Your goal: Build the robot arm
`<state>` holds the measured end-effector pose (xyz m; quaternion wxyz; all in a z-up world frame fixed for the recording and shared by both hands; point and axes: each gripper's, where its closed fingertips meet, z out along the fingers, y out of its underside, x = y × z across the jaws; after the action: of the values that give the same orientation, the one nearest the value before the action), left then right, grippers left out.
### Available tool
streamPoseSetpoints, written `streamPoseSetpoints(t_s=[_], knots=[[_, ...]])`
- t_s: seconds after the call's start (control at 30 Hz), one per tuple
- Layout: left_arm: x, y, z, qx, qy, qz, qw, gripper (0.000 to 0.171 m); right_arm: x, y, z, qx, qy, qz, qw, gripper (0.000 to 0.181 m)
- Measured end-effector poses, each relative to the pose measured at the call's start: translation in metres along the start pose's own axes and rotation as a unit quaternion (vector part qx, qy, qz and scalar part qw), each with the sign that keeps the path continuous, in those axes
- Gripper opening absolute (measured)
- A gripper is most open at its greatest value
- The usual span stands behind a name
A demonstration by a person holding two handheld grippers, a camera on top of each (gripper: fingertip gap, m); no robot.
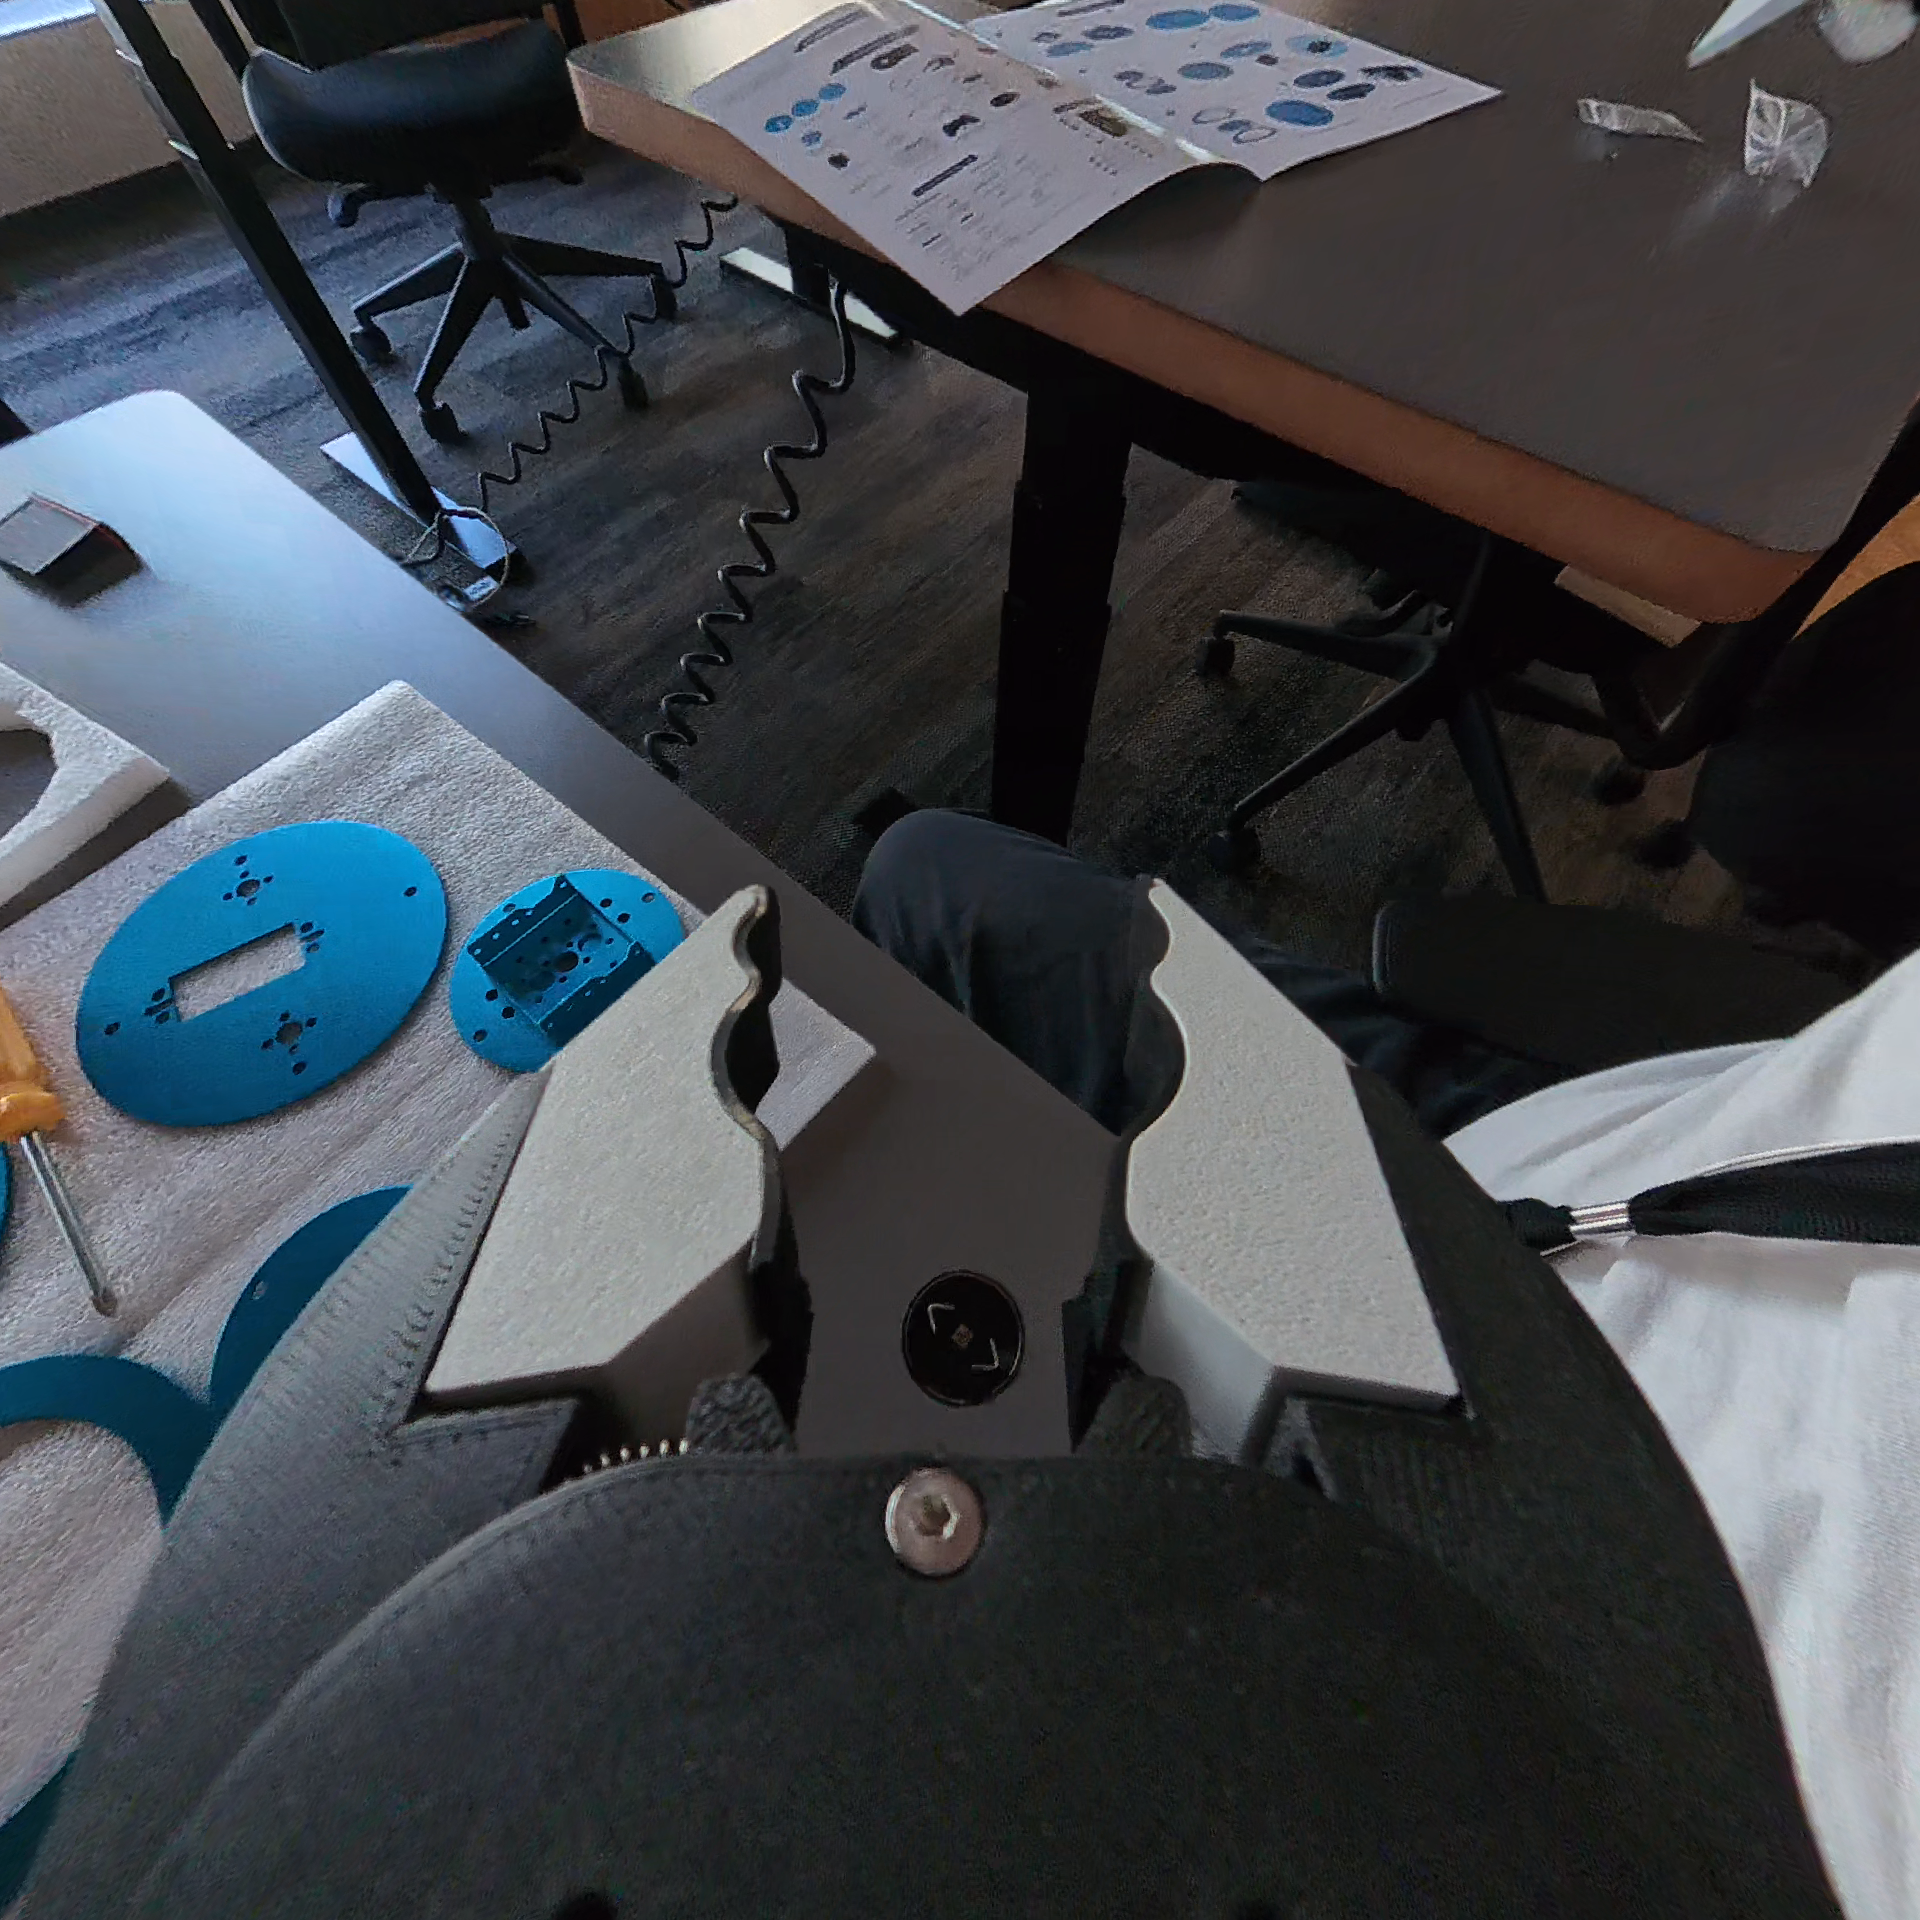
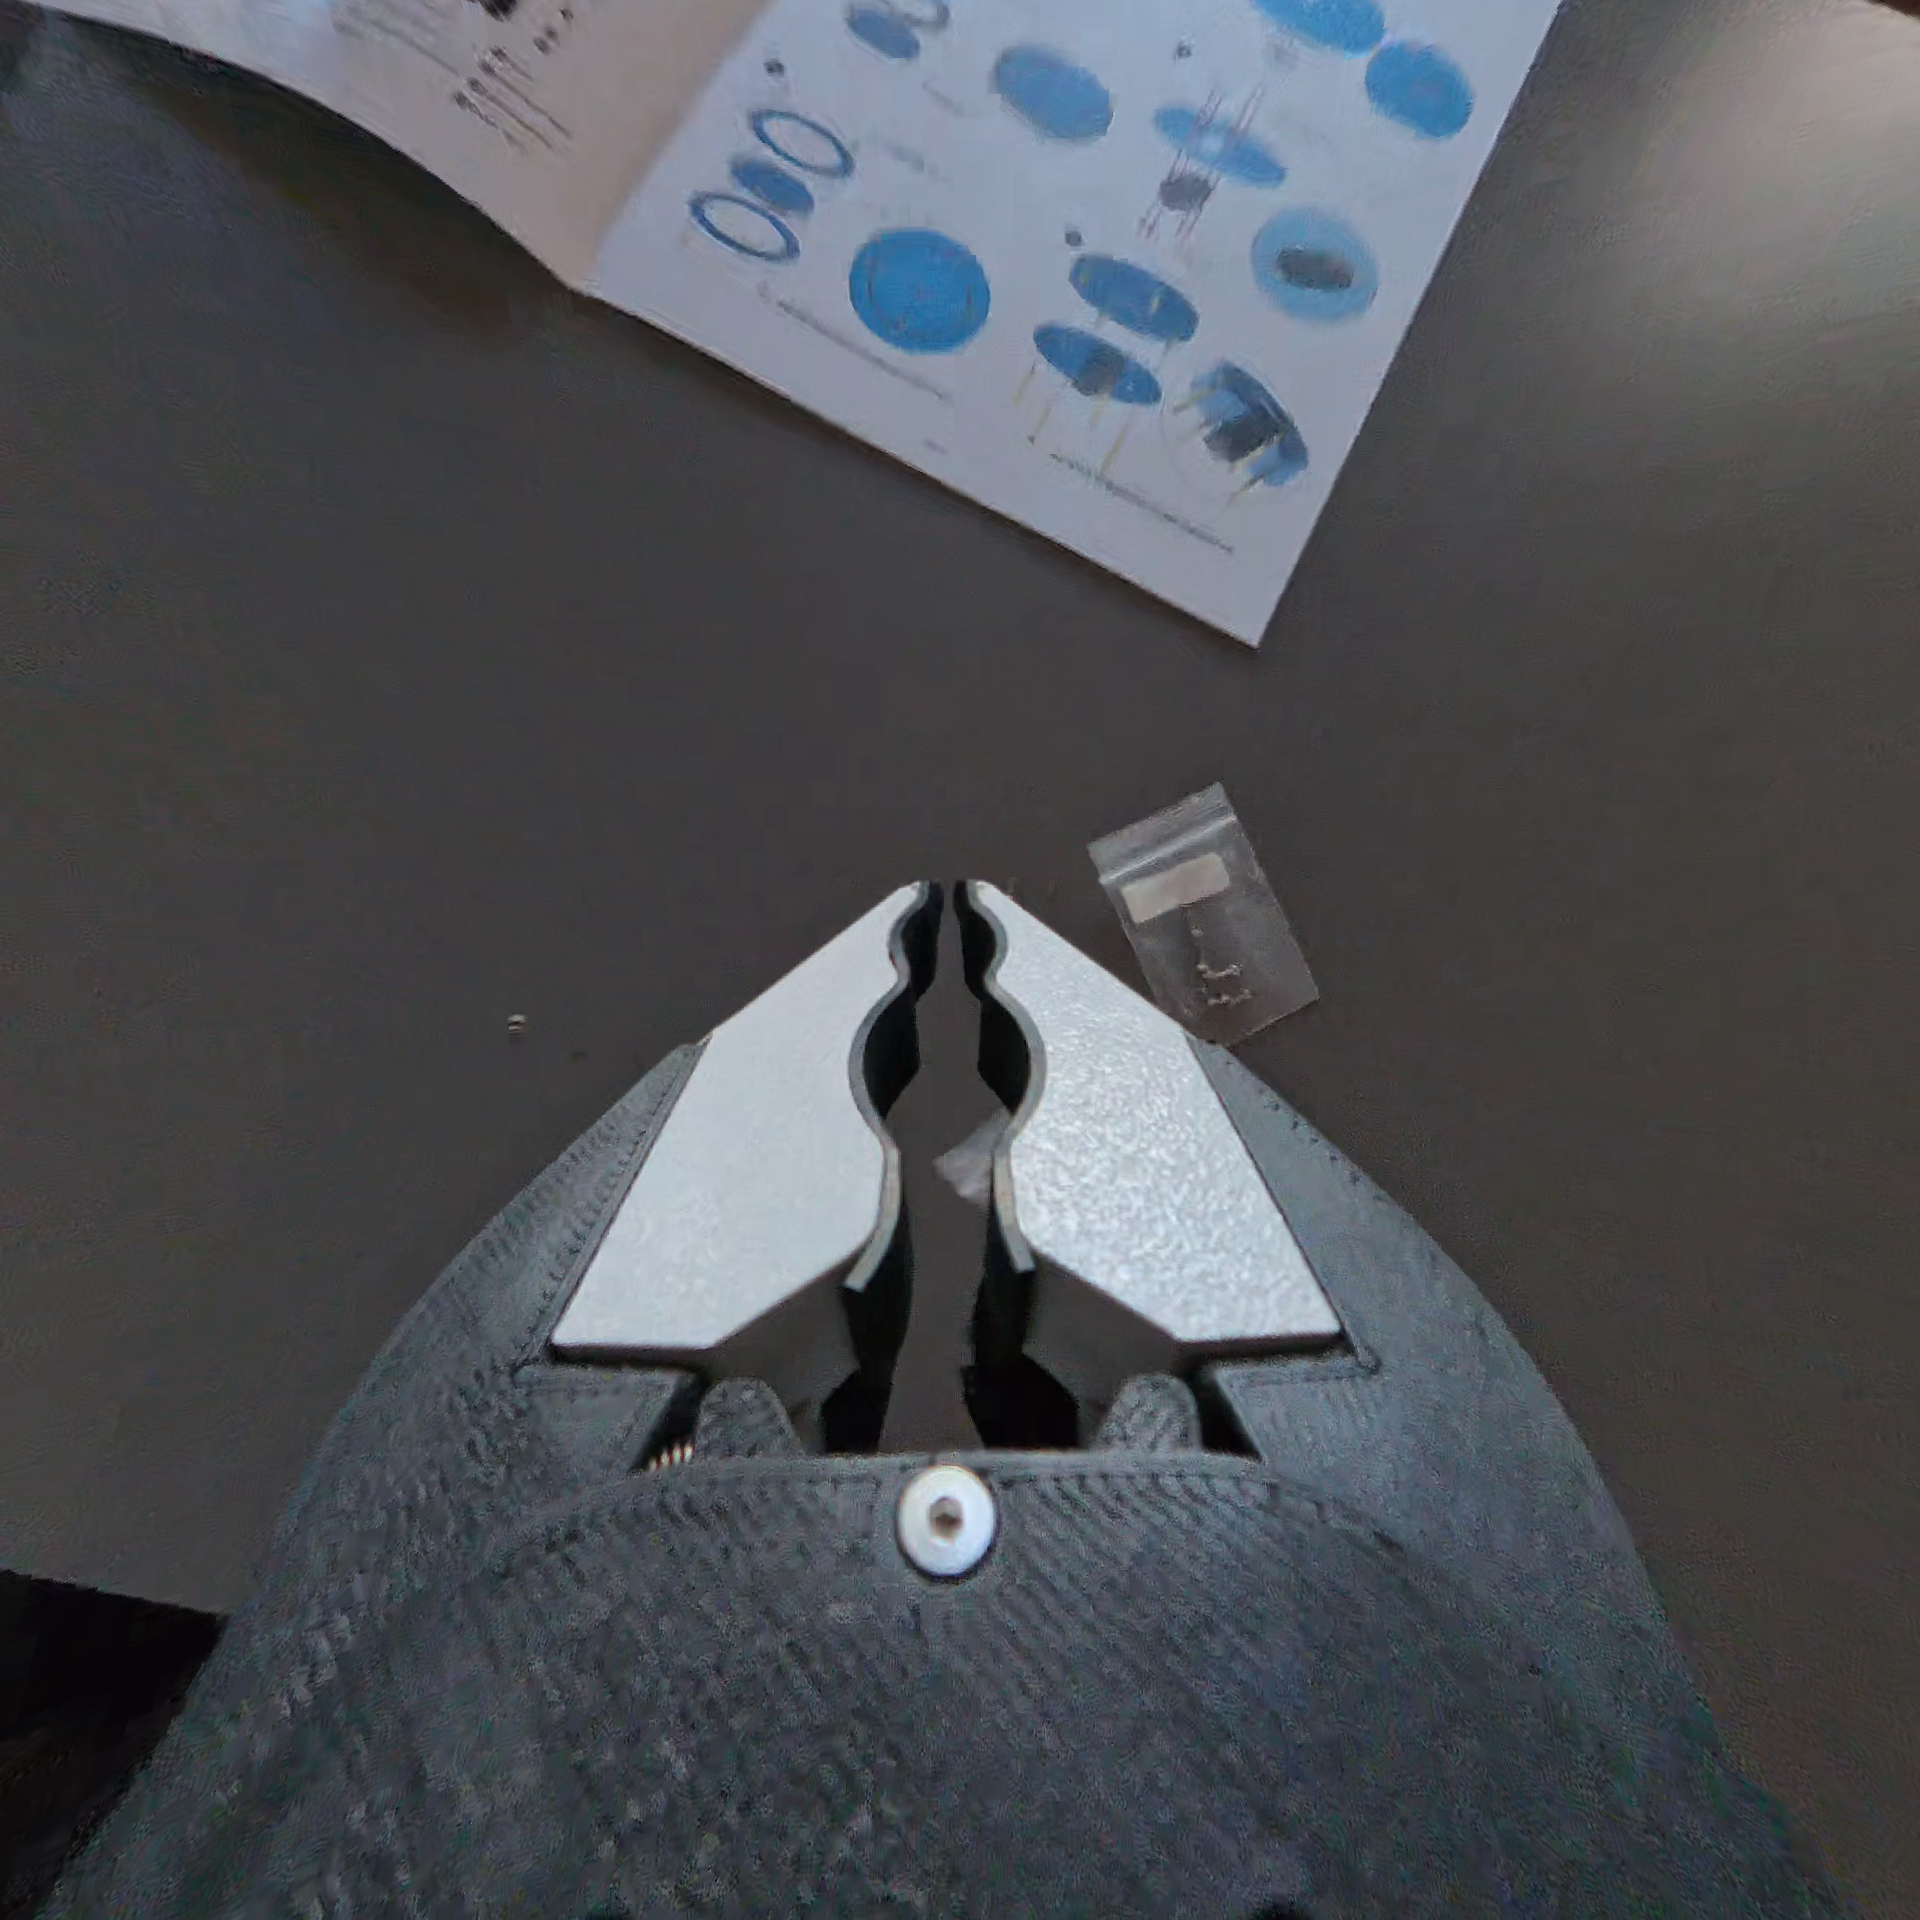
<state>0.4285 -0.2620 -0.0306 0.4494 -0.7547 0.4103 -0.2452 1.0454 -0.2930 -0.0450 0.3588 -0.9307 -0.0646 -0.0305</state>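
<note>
My left gripper [image 1: 958,904] is open and empty. It hovers over the front edge of a dark table [image 1: 260,582], with a person's knee [image 1: 997,935] beyond its tips. Left of it, a large blue round plate [image 1: 260,971] and a smaller blue disc carrying a square bracket [image 1: 551,961] lie on a grey foam mat [image 1: 343,769]. My right gripper [image 2: 943,888] is shut, its tips nearly touching, low over another dark tabletop [image 2: 416,675]. A small clear bag of tiny screws [image 2: 1205,914] lies just right of its tips. A pale scrap [image 2: 971,1158] shows between the fingers farther back.
An open instruction leaflet [image 2: 987,260] lies ahead of the right gripper, and it also shows in the left wrist view [image 1: 1039,114]. A tiny loose nut [image 2: 516,1022] lies on the table. A yellow-handled screwdriver [image 1: 31,1101], a coiled cable [image 1: 748,561] and office chairs [image 1: 468,156] are around. There is about 60 cm between the tips of the two grippers. About 10 cm separates my right fingertips from the tiny loose nut [image 2: 516,1022].
</note>
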Motion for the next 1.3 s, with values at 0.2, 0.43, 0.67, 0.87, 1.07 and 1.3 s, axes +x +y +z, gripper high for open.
streamPoseSetpoints(t_s=[0.2,0.43,0.67,0.87,1.07,1.3], knots=[[0.011,-0.024,0.022,-0.008,0.003,0.018,1.0,0.066,0.015,0.023,0.03,-0.078,-0.026,-0.016,0.996,0.004],[0.016,-0.037,0.041,-0.018,0.012,0.026,0.999,0.065,0.017,0.021,0.033,-0.095,-0.055,-0.016,0.994,0.004],[0.016,-0.034,0.049,-0.036,0.011,0.028,0.999,0.065,0.014,0.021,0.039,-0.097,-0.07,-0.007,0.993,0.004],[0.017,-0.032,0.052,-0.039,0.013,0.028,0.999,0.063,0.011,0.024,0.041,-0.09,-0.088,0.005,0.992,0.003],[0.019,-0.023,0.057,-0.048,0.016,0.025,0.998,0.063,0.01,0.023,0.041,-0.082,-0.085,-0.019,0.993,0.003],[0.023,-0.015,0.06,-0.054,0.02,0.022,0.998,0.063,0.0,0.018,0.043,-0.077,-0.095,-0.049,0.991,0.002]])
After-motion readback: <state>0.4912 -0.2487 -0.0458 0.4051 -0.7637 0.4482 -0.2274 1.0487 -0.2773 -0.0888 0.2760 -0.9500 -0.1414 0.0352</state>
